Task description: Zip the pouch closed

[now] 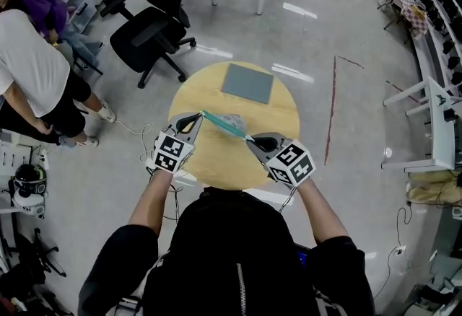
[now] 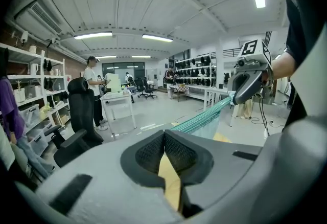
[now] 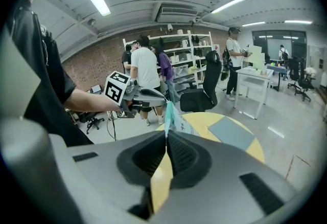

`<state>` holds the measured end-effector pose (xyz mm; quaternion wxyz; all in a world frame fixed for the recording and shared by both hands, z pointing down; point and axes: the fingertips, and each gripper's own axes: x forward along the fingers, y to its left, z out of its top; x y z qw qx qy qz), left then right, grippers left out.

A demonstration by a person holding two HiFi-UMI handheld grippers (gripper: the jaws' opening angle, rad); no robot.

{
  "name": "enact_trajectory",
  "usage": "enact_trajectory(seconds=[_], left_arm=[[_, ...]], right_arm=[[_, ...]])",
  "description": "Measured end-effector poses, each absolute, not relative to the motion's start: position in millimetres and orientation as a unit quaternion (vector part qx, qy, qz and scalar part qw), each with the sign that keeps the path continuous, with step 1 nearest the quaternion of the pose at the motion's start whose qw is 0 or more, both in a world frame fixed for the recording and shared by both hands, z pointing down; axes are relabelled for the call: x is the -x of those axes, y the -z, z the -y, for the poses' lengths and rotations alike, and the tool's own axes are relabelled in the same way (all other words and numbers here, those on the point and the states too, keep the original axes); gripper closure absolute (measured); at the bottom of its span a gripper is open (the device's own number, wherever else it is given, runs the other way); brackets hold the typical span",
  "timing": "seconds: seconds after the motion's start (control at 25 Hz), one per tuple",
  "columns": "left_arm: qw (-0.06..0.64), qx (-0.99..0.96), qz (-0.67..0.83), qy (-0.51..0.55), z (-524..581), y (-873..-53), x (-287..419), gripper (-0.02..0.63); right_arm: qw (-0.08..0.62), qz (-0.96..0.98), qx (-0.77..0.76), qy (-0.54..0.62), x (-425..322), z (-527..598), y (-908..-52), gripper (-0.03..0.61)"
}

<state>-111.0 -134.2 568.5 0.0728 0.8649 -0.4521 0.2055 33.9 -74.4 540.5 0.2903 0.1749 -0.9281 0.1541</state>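
Above the near half of the one round table (image 1: 216, 163) I have one pouch (image 1: 227, 125) pulled taut in the air between my two grippers. Its teal zip edge is the long axis. It runs from the left gripper (image 1: 200, 114) on the far left down to the right gripper (image 1: 253, 140) on the near right. Both pairs of jaws are pinched together, each on one end of the pouch. One grey mat (image 1: 247, 83) lies flat near the table's far edge.

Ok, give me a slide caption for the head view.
Handheld left gripper and right gripper hold a teal-zipped pouch taut over a round yellow table, grey mat beyond.
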Motion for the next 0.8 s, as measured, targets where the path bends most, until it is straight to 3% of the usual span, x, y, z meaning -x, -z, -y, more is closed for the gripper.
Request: enact_trajectory(seconds=[0.56, 0.8], left_arm=[[0.101, -0.856, 0.47, -0.188, 132.7, -581.0, 122.1, 0.601], [0.108, -0.856, 0.474, -0.175, 131.0, -577.2, 124.6, 0.552]], right_arm=[[0.263, 0.933, -0.184, -0.162, -25.9, 82.2, -534.6, 0.569], [0.251, 0.933, -0.198, -0.163, -27.8, 91.5, -529.9, 0.569]])
